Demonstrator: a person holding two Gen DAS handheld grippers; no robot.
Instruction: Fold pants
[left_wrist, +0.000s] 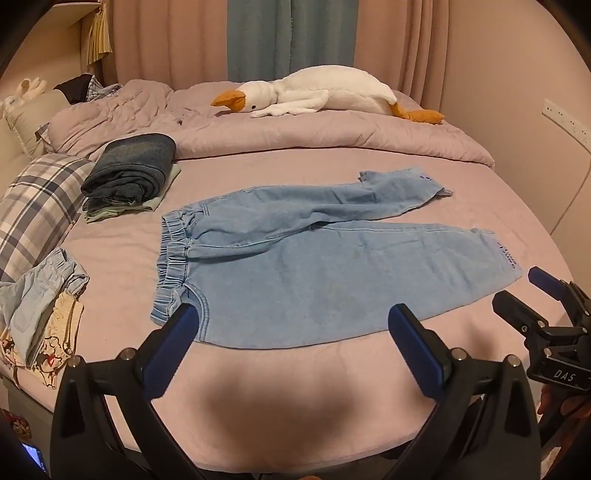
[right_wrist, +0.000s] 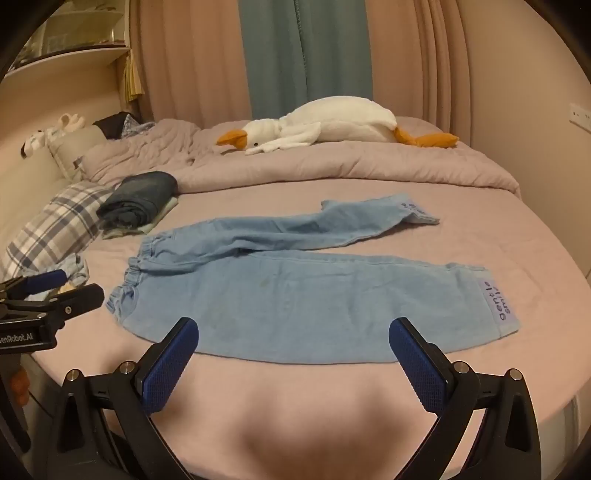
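1. I am holding my left hand-held gripper over the near edge of the bed, its blue pads spread wide apart with nothing between them.
2. I am holding my right hand-held gripper the same way, jaws standing fully apart and empty, tilted down toward the mattress.
3. The pants, light blue denim, are lying flat and unfolded on the pink sheet just beyond both sets of fingers.
4. Their elastic waistband is pointing left, and the two legs are running out to the right.
5. The near leg is lying straight, ending in a cuff with a printed label; the far leg is angling away, so the legs are spreading apart toward the cuffs.
6. A folded pile of dark clothes is sitting beyond the waistband, beside a plaid pillow.
7. More loose clothing is lying at the bed's left edge.
8. A white plush goose is stretching across the rumpled quilt at the far side, in front of the curtains.
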